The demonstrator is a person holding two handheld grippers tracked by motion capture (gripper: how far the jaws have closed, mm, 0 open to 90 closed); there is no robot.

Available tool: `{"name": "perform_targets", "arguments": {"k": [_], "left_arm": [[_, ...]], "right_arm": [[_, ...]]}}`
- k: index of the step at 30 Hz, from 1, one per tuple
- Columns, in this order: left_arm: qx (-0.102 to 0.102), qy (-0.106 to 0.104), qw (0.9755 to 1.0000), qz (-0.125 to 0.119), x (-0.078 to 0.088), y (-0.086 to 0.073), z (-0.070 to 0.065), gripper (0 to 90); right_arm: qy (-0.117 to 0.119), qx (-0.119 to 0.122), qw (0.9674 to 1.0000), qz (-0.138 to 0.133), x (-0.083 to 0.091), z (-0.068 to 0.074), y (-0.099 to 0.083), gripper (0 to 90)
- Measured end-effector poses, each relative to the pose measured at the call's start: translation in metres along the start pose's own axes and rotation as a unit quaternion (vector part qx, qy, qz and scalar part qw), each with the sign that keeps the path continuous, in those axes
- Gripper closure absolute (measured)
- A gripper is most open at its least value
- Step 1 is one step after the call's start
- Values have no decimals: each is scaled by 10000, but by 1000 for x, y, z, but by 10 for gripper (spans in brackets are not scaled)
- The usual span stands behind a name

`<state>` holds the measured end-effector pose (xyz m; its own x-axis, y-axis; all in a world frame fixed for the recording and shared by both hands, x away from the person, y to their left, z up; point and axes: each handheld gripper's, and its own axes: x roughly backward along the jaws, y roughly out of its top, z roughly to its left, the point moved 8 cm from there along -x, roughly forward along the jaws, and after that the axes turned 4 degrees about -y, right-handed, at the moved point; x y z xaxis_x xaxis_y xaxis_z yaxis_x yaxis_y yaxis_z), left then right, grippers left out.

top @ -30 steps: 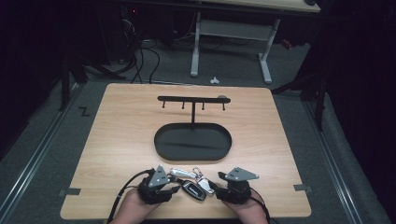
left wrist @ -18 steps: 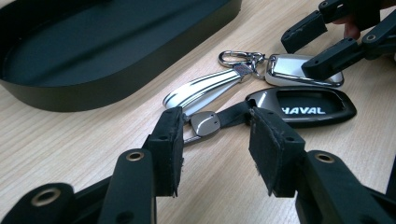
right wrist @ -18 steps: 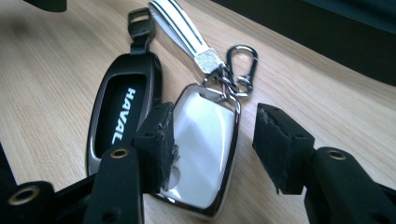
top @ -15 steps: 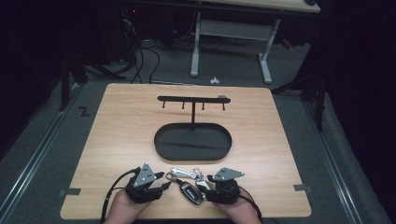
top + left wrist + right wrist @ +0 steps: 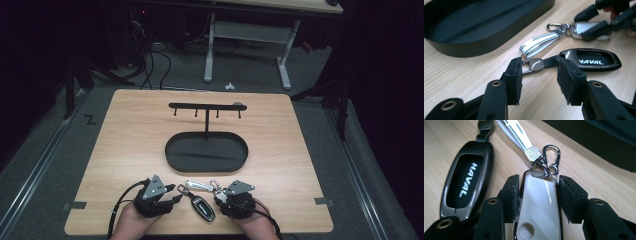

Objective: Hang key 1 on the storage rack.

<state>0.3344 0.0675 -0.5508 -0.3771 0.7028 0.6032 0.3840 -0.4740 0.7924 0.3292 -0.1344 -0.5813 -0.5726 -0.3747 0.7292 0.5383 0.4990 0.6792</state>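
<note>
Near the table's front edge lies a bunch of keys: a black Haval fob (image 5: 202, 207) (image 5: 591, 60) (image 5: 466, 180), a white strap (image 5: 199, 185) (image 5: 539, 45) and a white fob (image 5: 539, 205) (image 5: 584, 26) on a carabiner (image 5: 551, 157). My right gripper (image 5: 219, 196) (image 5: 539, 192) has just been closing, and both its pads now touch the white fob's sides. My left gripper (image 5: 175, 194) (image 5: 539, 72) is open and has widened slightly. The metal clasp (image 5: 536, 63) of the black fob's strap lies between its pads, untouched.
A black oval tray (image 5: 206, 170) (image 5: 486, 42) stands mid-table just beyond the keys. From it rises a post with a hook bar (image 5: 206, 106). Bare wood stretches to either side. Desk legs and cables are on the floor behind the table.
My right gripper moved left onto the keys and closed around the white fob. The left gripper drew back a little to the left, away from the keys.
</note>
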Motion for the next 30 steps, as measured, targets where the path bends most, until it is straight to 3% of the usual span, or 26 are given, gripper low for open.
{"name": "perform_targets", "arguments": {"k": [3,6,10,12,15,17,18,20,22,24,26,27,28,30], "left_arm": [[-98,-130,9998,98,-4,0,-5,564],[-272,-217,9992,202,-11,2,-11,570],[-375,-210,9990,158,-17,9,-13,569],[-364,-195,9991,103,-18,12,-11,569],[-322,-123,9994,4,-18,17,-6,570],[-251,-24,9996,-93,-17,19,-1,570],[-229,15,9997,-120,-16,20,1,569],[-222,119,9996,-147,-14,19,5,566],[-187,218,9995,-128,-11,17,11,564],[-112,322,9993,-140,-7,15,19,562],[-5,433,9989,-157,-1,11,28,562],[14,459,9988,-156,0,10,30,562],[58,491,9986,-162,3,8,33,562],[138,522,9984,-149,7,5,39,562]], "right_arm": [[-221,-241,9994,-114,9,-17,-1,531],[-579,-613,9961,-259,28,-49,-9,529],[-1185,-1192,9856,-212,52,-100,-35,528],[-1458,-1392,9795,-46,58,-121,-52,527],[-1538,-1559,9752,308,58,-135,-75,516],[-1579,-1588,9743,232,62,-137,-74,502],[-1636,-1542,9744,74,67,-134,-66,488],[-1471,-1464,9780,-224,73,-121,-49,435],[-1110,-1253,9846,-502,71,-92,-27,397],[-546,-975,9914,-684,60,-52,-6,367],[-246,-726,9947,-688,48,-22,4,355],[-16,-510,9965,-656,37,1,11,342],[51,-431,9970,-639,33,8,13,342],[400,-294,9972,-551,20,32,18,325]]}}
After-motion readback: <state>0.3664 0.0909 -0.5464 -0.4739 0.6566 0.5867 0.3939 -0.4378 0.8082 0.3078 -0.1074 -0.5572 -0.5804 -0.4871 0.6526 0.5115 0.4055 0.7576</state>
